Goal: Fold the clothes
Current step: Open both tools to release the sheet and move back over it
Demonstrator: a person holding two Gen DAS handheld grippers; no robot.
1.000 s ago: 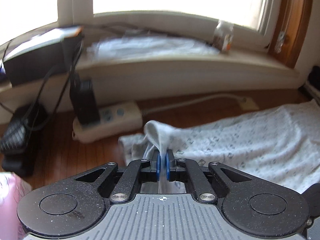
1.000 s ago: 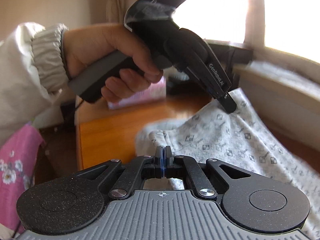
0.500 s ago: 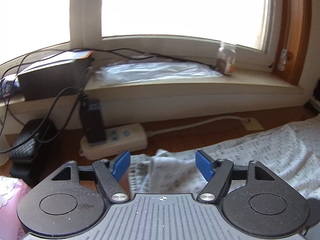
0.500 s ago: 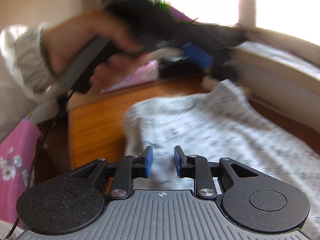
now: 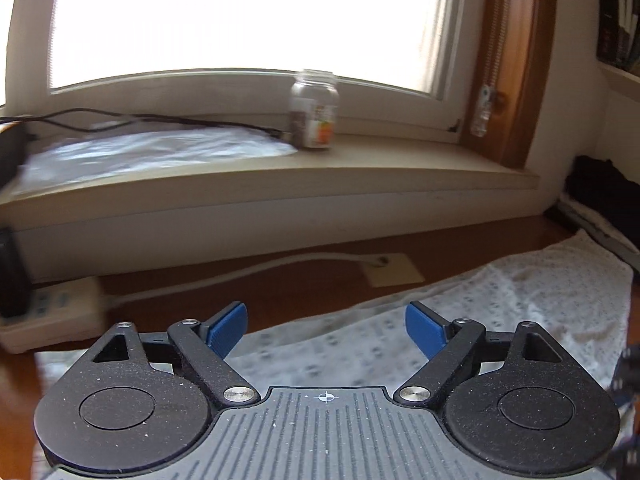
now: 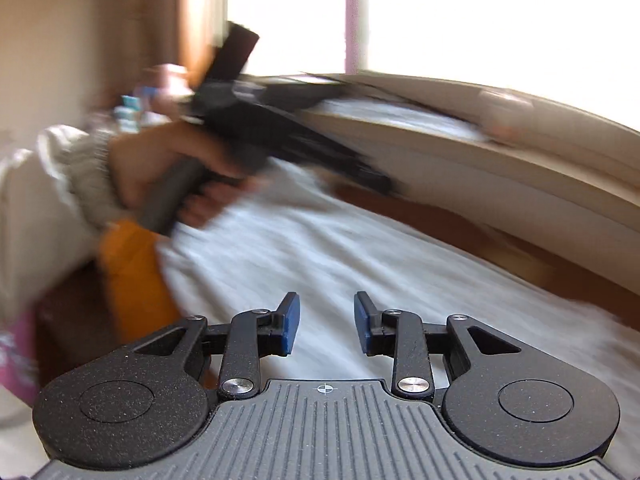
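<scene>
A white garment point(image 5: 500, 300) with a small grey print lies flat on the wooden table, below the window sill. My left gripper point(image 5: 326, 326) hovers over its near edge, jaws wide and still opening, with nothing pinched between the blue pads. In the right wrist view the same garment point(image 6: 320, 256) fills the middle, blurred by motion. My right gripper point(image 6: 327, 322) is over it, jaws partly apart and opening, pads clear of the cloth. The left gripper point(image 6: 372, 184), held by a hand point(image 6: 160, 172) in a pale sleeve, shows blurred at upper left there.
A glass jar point(image 5: 314, 110) and a clear plastic sheet point(image 5: 152, 152) sit on the window sill point(image 5: 400, 168). A white power strip point(image 5: 48, 316) with its cord lies at the table's far left. Dark items point(image 5: 604, 192) sit at the right edge.
Both grippers have let go of the garment and opened their jaws. The cloth corner that the left one held up has dropped flat. Both views have swung to the right along the sill.
</scene>
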